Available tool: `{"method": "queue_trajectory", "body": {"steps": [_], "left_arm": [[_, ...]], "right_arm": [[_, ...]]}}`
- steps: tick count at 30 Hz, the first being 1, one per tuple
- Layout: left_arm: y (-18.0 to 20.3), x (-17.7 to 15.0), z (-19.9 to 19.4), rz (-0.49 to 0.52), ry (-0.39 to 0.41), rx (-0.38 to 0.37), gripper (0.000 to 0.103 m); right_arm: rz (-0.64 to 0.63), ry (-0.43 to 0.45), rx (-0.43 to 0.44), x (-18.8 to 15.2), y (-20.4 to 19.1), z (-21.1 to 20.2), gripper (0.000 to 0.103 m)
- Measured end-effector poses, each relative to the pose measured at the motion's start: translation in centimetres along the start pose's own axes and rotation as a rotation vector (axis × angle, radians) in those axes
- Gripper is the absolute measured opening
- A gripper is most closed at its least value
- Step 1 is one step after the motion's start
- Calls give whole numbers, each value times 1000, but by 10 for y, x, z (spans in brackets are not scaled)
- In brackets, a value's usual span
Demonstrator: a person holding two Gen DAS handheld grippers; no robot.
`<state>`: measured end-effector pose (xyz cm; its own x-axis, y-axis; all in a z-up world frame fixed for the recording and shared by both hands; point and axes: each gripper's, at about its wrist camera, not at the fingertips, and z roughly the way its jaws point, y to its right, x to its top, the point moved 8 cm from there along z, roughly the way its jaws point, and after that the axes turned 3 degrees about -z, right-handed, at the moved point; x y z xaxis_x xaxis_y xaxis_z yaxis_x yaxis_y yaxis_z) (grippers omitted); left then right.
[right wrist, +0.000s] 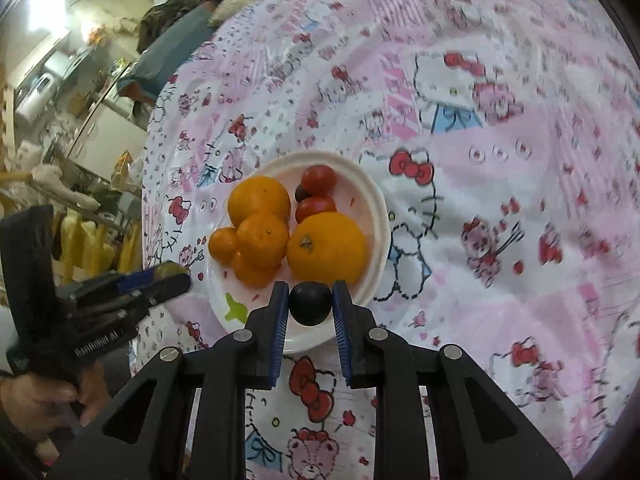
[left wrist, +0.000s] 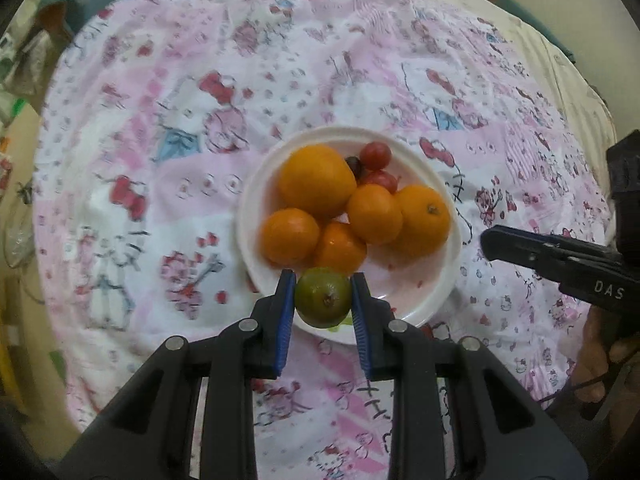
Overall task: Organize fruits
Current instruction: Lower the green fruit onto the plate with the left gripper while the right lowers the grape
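A white plate [left wrist: 416,304] holds several oranges [left wrist: 316,180], two red tomatoes [left wrist: 375,155] and a dark grape [left wrist: 354,165]. My left gripper [left wrist: 323,298] is shut on a green lime [left wrist: 323,298] over the plate's near rim. In the right wrist view the same plate [right wrist: 372,200] holds the oranges [right wrist: 327,246] and tomatoes [right wrist: 319,179]. My right gripper [right wrist: 310,303] is shut on a dark plum [right wrist: 310,303] over the plate's near rim. The left gripper with the lime shows at the left of the right wrist view [right wrist: 160,278]. The right gripper shows at the right of the left wrist view [left wrist: 496,244].
A pink and white Hello Kitty cloth [left wrist: 200,160] covers the surface under the plate. Room clutter and a blue-grey cloth [right wrist: 168,48] lie beyond the cloth's edge at the upper left of the right wrist view. A hand [right wrist: 36,396] holds the left gripper.
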<state>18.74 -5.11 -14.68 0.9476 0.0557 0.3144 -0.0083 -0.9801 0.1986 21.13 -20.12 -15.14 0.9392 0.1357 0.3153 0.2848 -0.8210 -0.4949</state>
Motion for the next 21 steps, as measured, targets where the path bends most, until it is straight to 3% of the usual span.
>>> {"method": "queue_trajectory", "body": {"steps": [3,10,21], "left_arm": [[3,-4,9,14,-15,2,24],[10,-9,20,29,-46,2,24],[13,-13,30,35,-81,-9,24]], "right_arm": [[37,-40,43,-5,-3,15,23],[26,-108,31,-14,-9,37,24],[72,-123,55,-15,-5,41,26]]}}
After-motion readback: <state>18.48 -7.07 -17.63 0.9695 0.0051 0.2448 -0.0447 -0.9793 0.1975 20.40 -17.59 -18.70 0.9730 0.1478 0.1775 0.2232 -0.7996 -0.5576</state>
